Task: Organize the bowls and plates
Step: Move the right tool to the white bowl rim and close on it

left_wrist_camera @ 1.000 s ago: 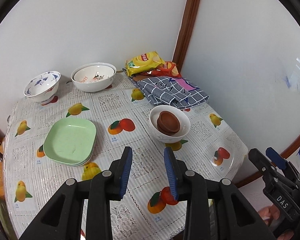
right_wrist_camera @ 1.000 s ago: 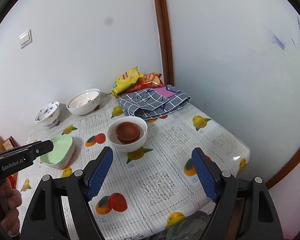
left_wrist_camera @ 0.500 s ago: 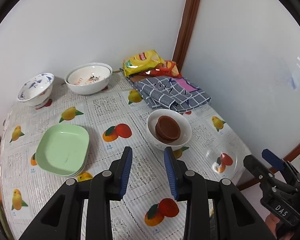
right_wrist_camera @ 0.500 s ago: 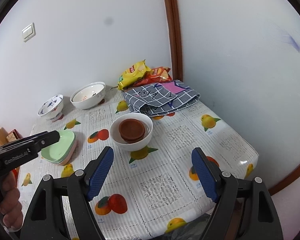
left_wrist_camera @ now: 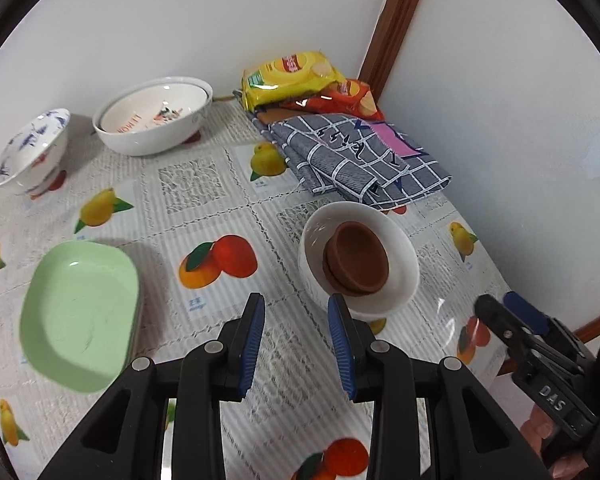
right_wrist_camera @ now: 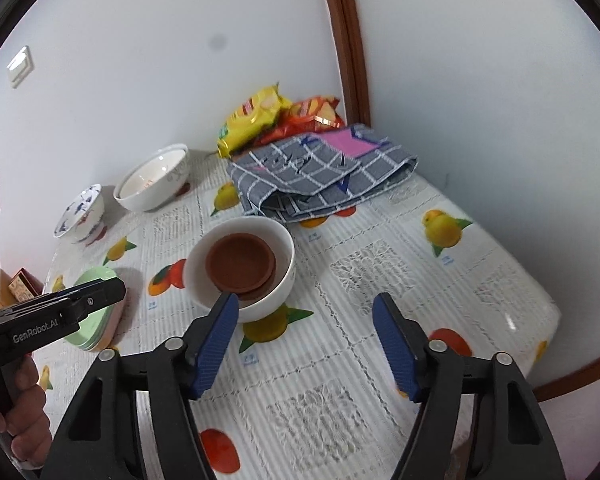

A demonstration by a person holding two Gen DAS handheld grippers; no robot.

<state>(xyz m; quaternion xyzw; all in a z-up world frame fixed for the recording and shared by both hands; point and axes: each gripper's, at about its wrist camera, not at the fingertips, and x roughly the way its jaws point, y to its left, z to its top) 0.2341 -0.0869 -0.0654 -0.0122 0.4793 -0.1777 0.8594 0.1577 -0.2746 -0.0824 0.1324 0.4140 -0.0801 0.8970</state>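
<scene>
Left-wrist view: the left gripper (left_wrist_camera: 296, 316) hovers with a narrow empty gap between its jaws, near the white bowl (left_wrist_camera: 404, 280) holding brown saucers (left_wrist_camera: 358, 260) mid-table; green plates (left_wrist_camera: 76, 312) lie toward the left edge. Right-wrist view: the right gripper (right_wrist_camera: 306, 314) is spread wide and empty, its left finger (right_wrist_camera: 216, 332) just before that bowl (right_wrist_camera: 282, 294).

home dining corner — fruit-print tablecloth (left_wrist_camera: 204, 216) | snack bags (left_wrist_camera: 296, 76) | bowls

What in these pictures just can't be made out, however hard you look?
- Green plates, right wrist view: the left tongs cover much of the stack, so its count is unclear.
- Brown dishes inside the white bowl: their bases are hidden by its wall.
- Red snack bag: mostly under the yellow one.
</scene>
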